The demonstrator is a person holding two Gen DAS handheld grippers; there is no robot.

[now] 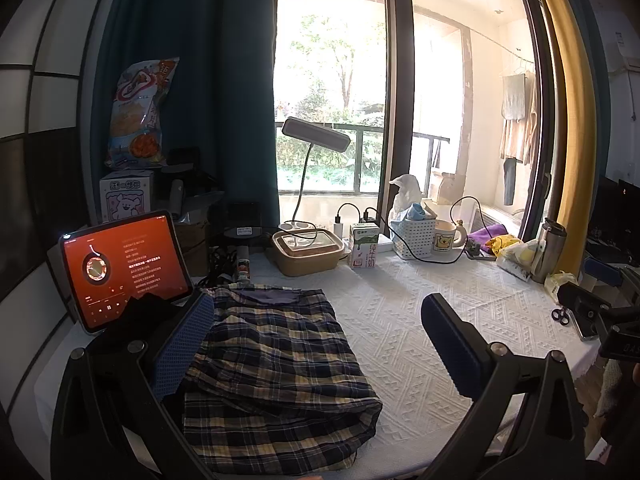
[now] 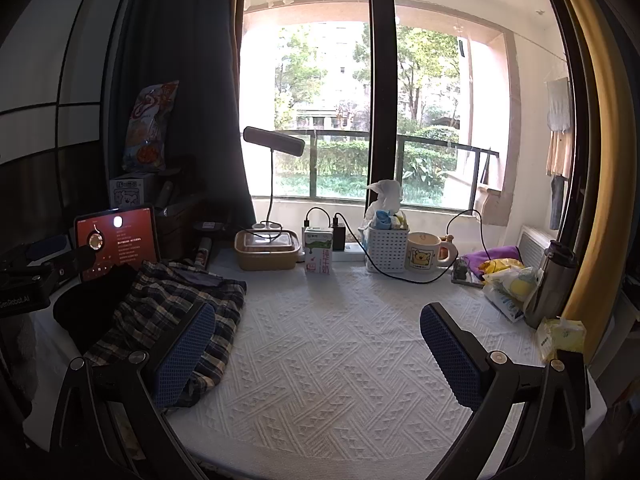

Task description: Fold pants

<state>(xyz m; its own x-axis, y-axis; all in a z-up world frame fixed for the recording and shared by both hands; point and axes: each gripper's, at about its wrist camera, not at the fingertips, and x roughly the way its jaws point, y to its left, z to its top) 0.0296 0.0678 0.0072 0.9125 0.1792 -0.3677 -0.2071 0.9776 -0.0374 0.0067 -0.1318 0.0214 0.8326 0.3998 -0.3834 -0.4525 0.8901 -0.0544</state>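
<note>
- The plaid pants [image 1: 276,364] lie folded into a compact bundle on the white textured tablecloth [image 1: 460,320], in the lower left of the left wrist view, with the waistband end toward the window.
- The left gripper [image 1: 320,344] hangs over the bundle with its fingers spread wide, holding nothing; the left pad sits at the bundle's left edge, though I cannot tell if it touches, and the right pad is over bare cloth.
- The right gripper [image 2: 316,356] is likewise wide apart and empty, over open tablecloth in the lower middle of its view; its left pad overlaps the pants' near edge in the picture.
- A dark garment [image 2: 96,304] lies just beside the pants at left.
- A tablet [image 1: 124,268] with a red screen stands at left, behind the pants.
- Along the window edge sit a lidded food container [image 1: 308,252], a milk carton [image 1: 363,246], a white basket [image 1: 414,236], a mug [image 1: 448,238] and a steel tumbler [image 1: 548,252].
- A desk lamp [image 1: 316,136] rises above the container.
</note>
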